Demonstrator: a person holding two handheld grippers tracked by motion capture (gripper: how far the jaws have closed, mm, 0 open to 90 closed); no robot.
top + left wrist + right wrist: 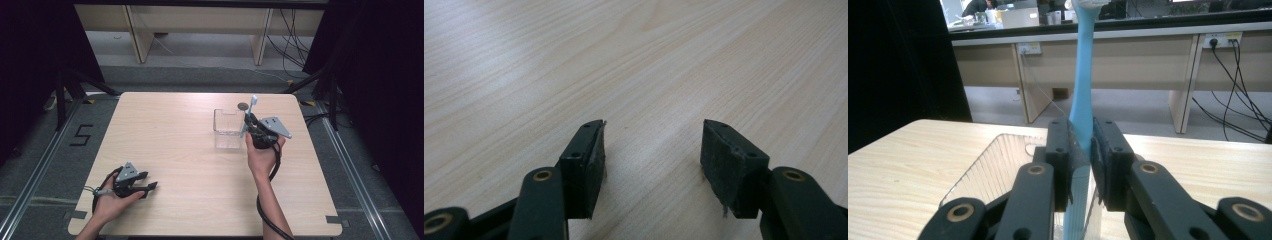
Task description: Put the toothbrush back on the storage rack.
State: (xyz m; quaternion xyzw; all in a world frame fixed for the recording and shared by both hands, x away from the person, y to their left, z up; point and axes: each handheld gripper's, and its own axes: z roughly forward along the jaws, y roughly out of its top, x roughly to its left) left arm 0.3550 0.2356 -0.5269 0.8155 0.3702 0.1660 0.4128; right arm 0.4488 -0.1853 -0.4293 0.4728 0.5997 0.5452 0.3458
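Your right gripper (1081, 165) is clamped on the toothbrush (1083, 90) handle, upright beside the clear container (227, 129). It's light, stiff, slick plastic, so grip mid-handle; left gripper (651, 150) sits open, empty

**Colours on the table**

The toothbrush (1082, 95) is seen in light blue, with a white head at its top. The box (228, 129) is clear and colourless — fine ribbing is shown along its wall in the right gripper view. The right gripper (1082, 165) is black, brass-coloured rings being set into its joints, and a grey plate is carried on it in the high view. The left gripper (651, 160) is likewise black, with dark grey pads (724, 165). The table (175, 145) is covered in pale wood grain — light beige, streaked lengthwise. A small dark round disc (243, 106) is seen beyond the box.
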